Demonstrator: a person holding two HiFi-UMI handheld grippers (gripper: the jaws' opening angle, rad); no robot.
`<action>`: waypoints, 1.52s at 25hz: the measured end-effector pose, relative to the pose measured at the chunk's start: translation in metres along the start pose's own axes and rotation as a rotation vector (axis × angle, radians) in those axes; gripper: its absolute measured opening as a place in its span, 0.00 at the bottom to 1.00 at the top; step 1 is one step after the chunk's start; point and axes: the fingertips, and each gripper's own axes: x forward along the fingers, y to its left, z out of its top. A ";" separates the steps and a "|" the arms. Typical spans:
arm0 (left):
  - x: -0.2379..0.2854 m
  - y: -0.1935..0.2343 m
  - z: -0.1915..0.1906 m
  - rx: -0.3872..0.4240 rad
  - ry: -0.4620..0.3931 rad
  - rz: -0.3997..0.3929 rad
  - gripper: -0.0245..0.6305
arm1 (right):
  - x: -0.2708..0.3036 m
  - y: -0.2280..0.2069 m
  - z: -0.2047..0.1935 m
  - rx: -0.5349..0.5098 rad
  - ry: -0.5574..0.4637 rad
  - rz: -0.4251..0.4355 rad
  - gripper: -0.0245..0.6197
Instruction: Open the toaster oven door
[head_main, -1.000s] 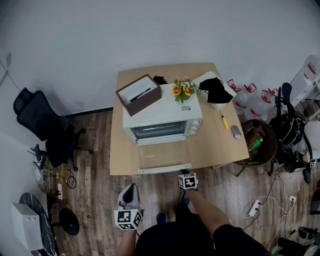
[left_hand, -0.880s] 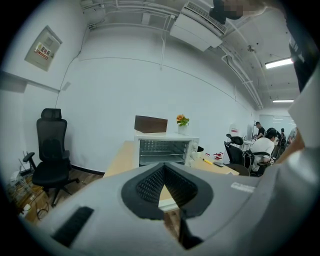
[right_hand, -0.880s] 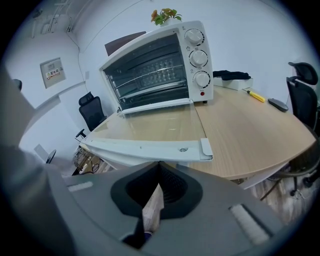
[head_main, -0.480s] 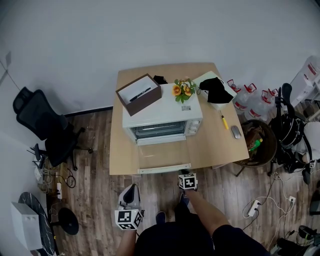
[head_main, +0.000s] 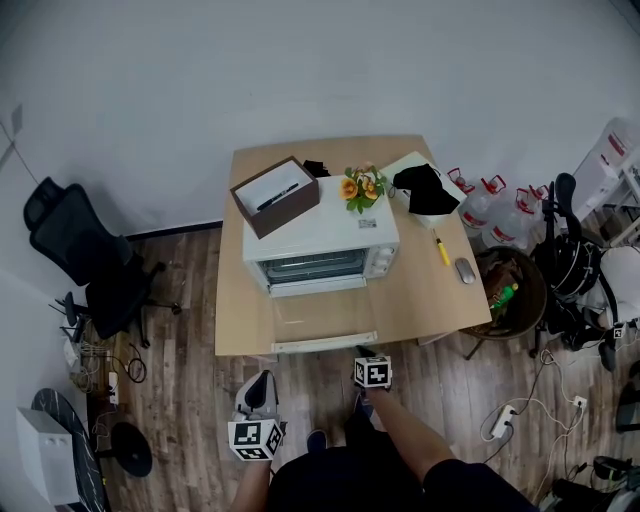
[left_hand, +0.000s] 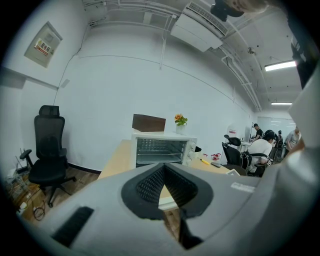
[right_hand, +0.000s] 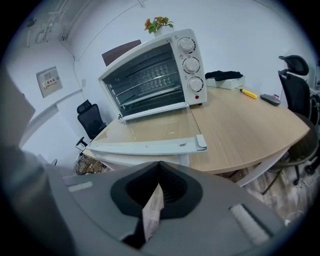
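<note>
**Door found fully lowered; both grippers stand off the tabletop's near edge**

Status. The toaster oven (head_main: 320, 240) stands ahead of both sets of jaws. Its glass door (head_main: 322, 312) lies down flat on the tabletop (head_main: 430, 295). The handle rail (right_hand: 150, 146) is the part nearest the jaws, at the tabletop's near edge. Judged on this, the opening is complete and the remaining duty is to keep clear of the door.

Jaws. The left gripper (left_hand: 163, 180) has its jaws closed together with nothing in them, and sits to the left of the door over the floor. The right gripper (right_hand: 159, 181) has its jaws together on a pale strip (right_hand: 151, 212), paper-like, whose nature cannot be settled. These jaws sit just short of the rail, near its right end.

Recommendation. Any move from here should go back or up, not forward, since a knock from under the rail could lift the door.

Clearances.
- **Ahead and to the right of the right jaws:** bare wood runs as far as a yellow marker (head_main: 441, 250) and a mouse (head_main: 466, 270).
- **Left of the left jaws:** open floor reaches an office chair (head_main: 85, 255), well apart.
- **Far right:** a bin (head_main: 515, 290) and loose cables crowd the floor, so swings there should be short.
</note>
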 end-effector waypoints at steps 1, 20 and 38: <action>0.000 0.000 0.000 0.000 -0.002 -0.003 0.03 | -0.005 0.002 0.001 0.003 -0.007 0.002 0.05; -0.001 -0.001 0.004 0.025 -0.023 -0.044 0.03 | -0.166 0.065 0.100 -0.255 -0.433 0.003 0.05; -0.026 -0.007 -0.003 0.052 -0.031 -0.046 0.03 | -0.218 0.082 0.083 -0.288 -0.533 0.000 0.05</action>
